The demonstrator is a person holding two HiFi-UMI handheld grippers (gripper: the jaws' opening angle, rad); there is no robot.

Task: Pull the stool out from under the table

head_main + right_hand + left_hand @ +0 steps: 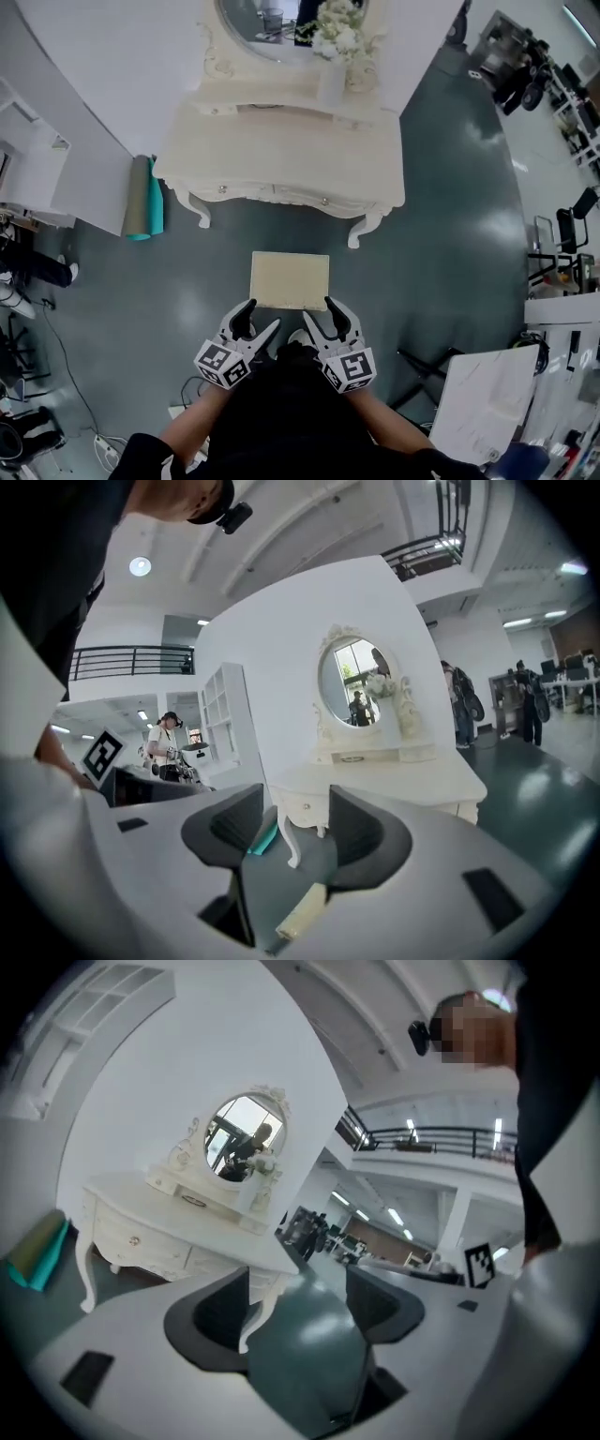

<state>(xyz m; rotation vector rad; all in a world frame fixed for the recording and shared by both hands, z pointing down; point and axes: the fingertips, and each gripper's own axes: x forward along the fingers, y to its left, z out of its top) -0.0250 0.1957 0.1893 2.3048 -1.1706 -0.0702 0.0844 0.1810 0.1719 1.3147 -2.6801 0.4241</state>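
Stool (290, 280) with a pale cream rectangular top stands on the dark floor already clear of the table (281, 155), with a strip of bare floor between its far edge and the table's curved front legs. Its long axis runs side to side in the head view, roughly parallel to the table front. It lies ahead of and below both tools. The left gripper (261, 317) sits off its near left corner and the right gripper (319, 311) off its near right corner, so the stool is centred between them and neither hand looks clearly nearer. Both grippers are held close to the person's body and point toward the table rather than down at the seat. The left jaws are spread wide, with only floor and a table leg seen through the gap. The right jaws are also apart but somewhat narrower and pinch nothing; a cream sliver low in that gap is probably the stool's edge. Judged from this, any further pull would need both tools to drop onto the near edge. No brand, label or legible writing shows; the only print is the black-and-white square markers (223, 364) on the gripper cubes.
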